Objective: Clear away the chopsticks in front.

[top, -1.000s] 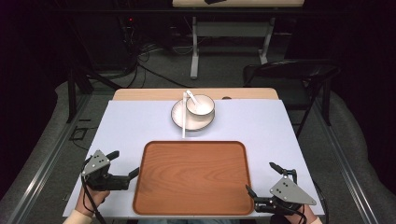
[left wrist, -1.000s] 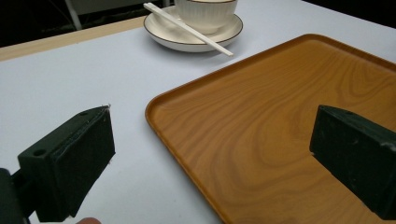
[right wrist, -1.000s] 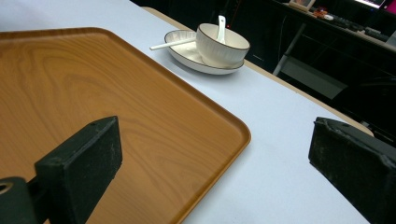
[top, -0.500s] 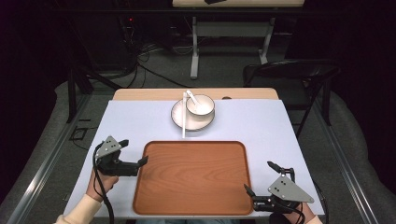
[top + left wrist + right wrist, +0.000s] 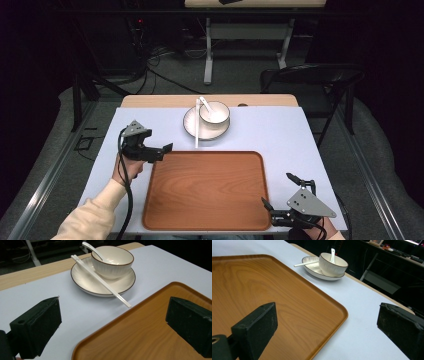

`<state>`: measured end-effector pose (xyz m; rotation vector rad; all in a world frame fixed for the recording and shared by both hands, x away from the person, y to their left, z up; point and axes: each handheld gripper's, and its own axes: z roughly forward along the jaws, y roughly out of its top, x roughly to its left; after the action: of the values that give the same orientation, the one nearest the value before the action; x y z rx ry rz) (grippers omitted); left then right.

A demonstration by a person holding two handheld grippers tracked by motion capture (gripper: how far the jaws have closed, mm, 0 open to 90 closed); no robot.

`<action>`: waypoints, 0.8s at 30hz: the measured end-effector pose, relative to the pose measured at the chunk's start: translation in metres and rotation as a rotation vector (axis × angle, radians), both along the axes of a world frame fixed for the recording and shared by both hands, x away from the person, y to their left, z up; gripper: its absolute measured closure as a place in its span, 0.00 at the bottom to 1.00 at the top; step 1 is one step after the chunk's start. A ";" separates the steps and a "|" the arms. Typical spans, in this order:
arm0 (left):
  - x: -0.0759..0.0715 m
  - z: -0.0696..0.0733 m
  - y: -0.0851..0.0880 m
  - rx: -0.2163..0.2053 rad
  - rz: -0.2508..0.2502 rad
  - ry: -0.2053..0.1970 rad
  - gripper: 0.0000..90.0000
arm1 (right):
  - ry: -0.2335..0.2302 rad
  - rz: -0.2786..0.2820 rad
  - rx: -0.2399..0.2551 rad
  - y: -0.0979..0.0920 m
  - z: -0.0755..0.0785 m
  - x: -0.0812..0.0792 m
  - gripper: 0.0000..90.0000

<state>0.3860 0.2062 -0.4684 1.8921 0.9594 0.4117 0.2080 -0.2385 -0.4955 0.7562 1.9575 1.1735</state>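
A brown wooden tray lies on the pale cloth at the near middle of the table. Behind it a white plate carries a white bowl with a spoon in it, and white chopsticks rest across the plate's left side. My left gripper hovers open at the tray's far left corner, holding nothing. In the left gripper view its jaws frame the tray corner, with the chopsticks and bowl ahead. My right gripper is open and holds nothing at the tray's near right corner.
The pale cloth covers most of the wooden table. A black folding chair stands behind the table's right corner. Another table's legs and cables lie on the floor beyond.
My left gripper has moved forward and to the right, from the table's near left to the tray's far left corner. The right gripper has barely shifted.
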 end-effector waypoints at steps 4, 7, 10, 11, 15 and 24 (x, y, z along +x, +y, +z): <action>0.021 0.006 -0.015 0.019 -0.005 0.021 0.00 | 0.002 0.001 0.003 0.000 0.000 0.000 0.03; 0.034 0.007 -0.023 0.029 -0.005 0.037 0.01 | 0.003 0.001 0.004 0.000 0.000 0.000 0.03; 0.043 0.006 -0.027 0.036 0.003 0.060 0.00 | 0.003 0.002 0.003 0.000 0.000 0.000 0.03; 0.053 0.005 -0.031 0.046 0.022 0.079 0.00 | 0.003 0.003 0.005 0.000 0.000 0.000 0.03; 0.072 0.001 -0.038 0.074 0.048 0.121 0.01 | 0.004 0.001 0.004 -0.001 0.000 0.001 0.03; 0.107 -0.012 -0.052 0.125 0.111 0.202 0.12 | 0.002 0.000 0.007 -0.001 0.000 0.001 0.03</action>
<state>0.4929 0.1544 -0.4804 2.0277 1.2011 0.3580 0.2088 -0.2392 -0.4957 0.7612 1.9558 1.1812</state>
